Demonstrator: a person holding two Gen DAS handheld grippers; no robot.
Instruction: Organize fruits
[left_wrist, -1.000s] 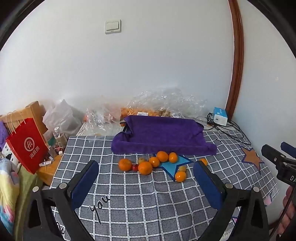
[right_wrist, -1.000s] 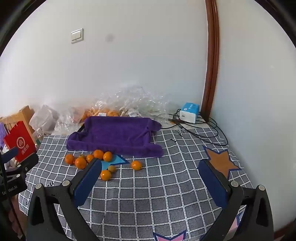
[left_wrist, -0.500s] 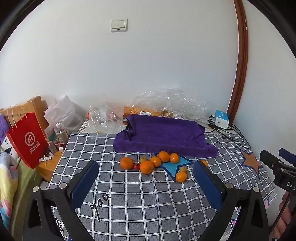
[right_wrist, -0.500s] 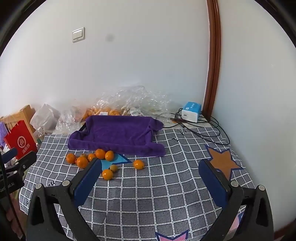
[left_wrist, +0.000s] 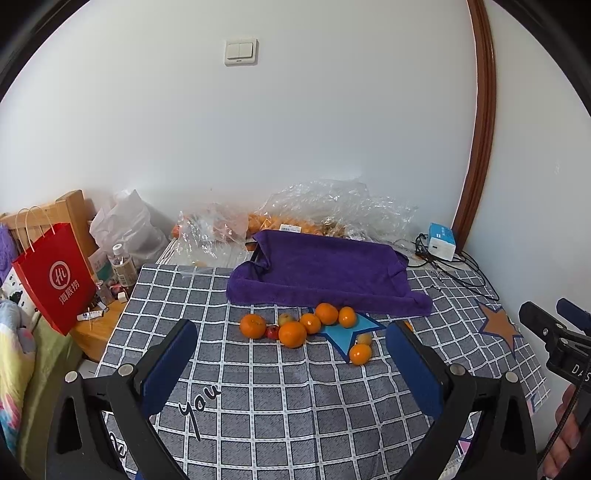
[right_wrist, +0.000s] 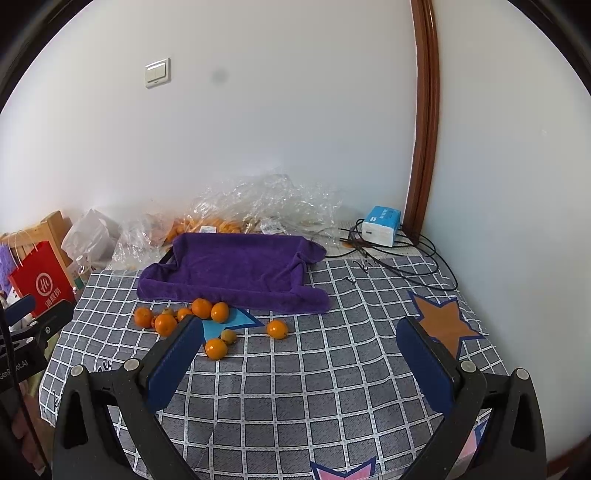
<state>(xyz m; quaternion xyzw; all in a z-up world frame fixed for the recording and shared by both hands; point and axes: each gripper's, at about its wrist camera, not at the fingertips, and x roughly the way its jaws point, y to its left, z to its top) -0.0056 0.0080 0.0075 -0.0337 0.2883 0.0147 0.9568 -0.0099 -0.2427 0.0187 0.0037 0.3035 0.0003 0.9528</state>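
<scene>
Oranges (left_wrist: 291, 334) and a few smaller fruits lie in a loose left-to-right row mid-table, just in front of the purple towel-lined tray (left_wrist: 325, 273). Left claw (left_wrist: 291, 369), spread and empty, faces them directly and seems nearer. Right claw (right_wrist: 299, 365), also spread and empty, has them far-left. Open checked table (right_wrist: 295, 387) lies between.

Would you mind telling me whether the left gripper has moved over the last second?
Yes. The left gripper has tilted upward: the light switch sits lower in its view now.
</scene>
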